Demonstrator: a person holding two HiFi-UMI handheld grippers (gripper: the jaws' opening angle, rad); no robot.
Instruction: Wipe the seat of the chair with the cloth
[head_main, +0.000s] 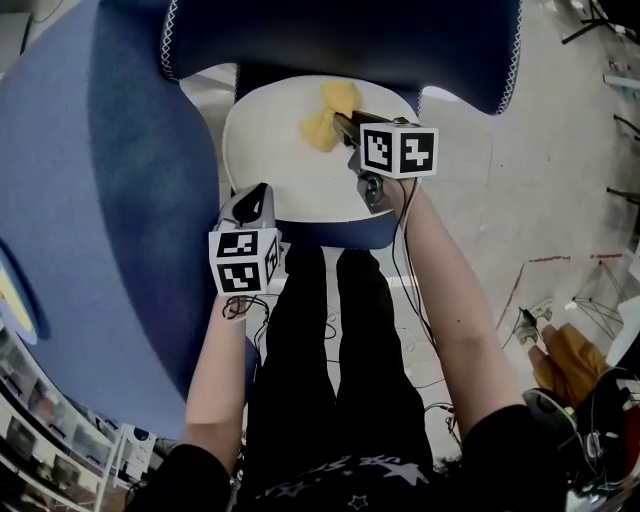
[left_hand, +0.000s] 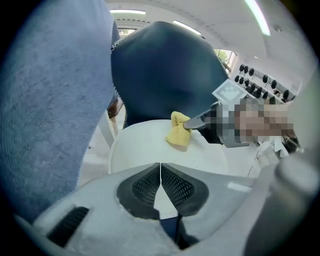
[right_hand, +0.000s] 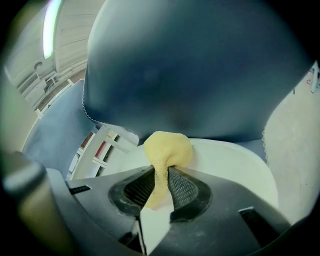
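A pale round seat (head_main: 268, 150) of a blue chair is seen from above, with two hand-held tongs over it. A yellow cloth (right_hand: 167, 147) is pinched between the pads of the right tongs (right_hand: 160, 176). One tail of the cloth is clamped between the jaws, and the bunched rest bulges out just beyond the tips. The bunch is pressed against the far part of the seat, close under the dark blue backrest (head_main: 340, 40).

The left tongs (left_hand: 160, 172) are closed tip to tip with nothing between them. They are held at the near left edge of the seat, well apart from the cloth, which lies ahead of them and to their right. Whether they touch the seat cannot be told.

No streaks or marks are shown on the seat, so the part already wiped cannot be read. Wiping is judged to be under way at the back. The broad middle and the front, between the cloth and the left tongs, likely remain to be covered.
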